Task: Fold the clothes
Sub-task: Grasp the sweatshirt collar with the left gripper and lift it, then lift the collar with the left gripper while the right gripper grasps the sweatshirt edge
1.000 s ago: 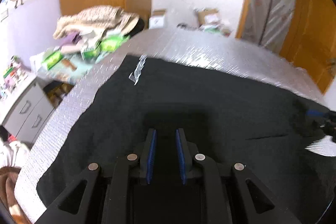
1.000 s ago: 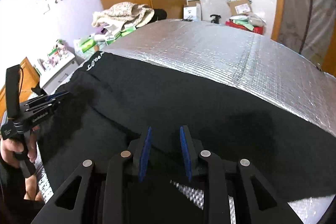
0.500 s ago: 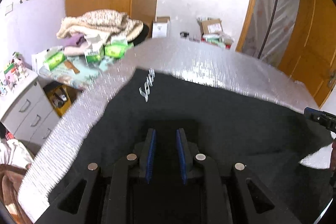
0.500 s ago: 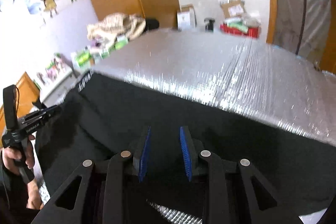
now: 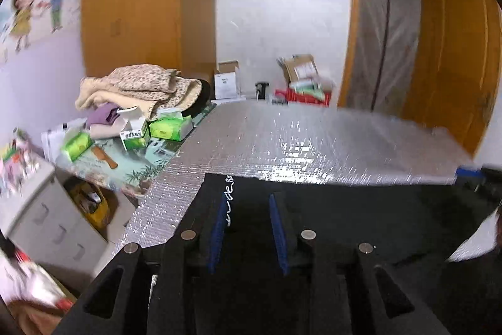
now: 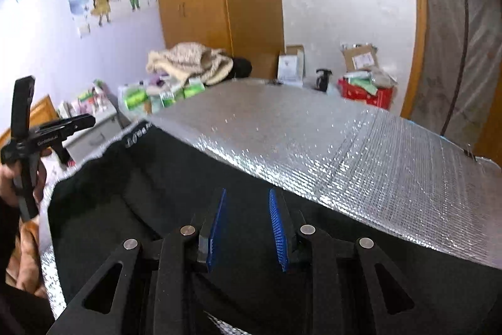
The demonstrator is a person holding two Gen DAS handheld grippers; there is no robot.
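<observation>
Where quilted silver foil (image 6: 313,140) shines, matte black garment (image 6: 157,178), flat, soft-edged.

Far half of silver mat (image 6: 329,127) bare, open to pass. Black garment (image 6: 157,209) covers near half. Clutter crowds left edge: blanket pile (image 5: 138,90), green boxes (image 5: 169,127). Boxes (image 6: 360,77) at far end, possibly off the mat

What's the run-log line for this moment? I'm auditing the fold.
left gripper: jaws opening, nothing pinched | right gripper: open, empty | black garment: lying on silver mat
</observation>
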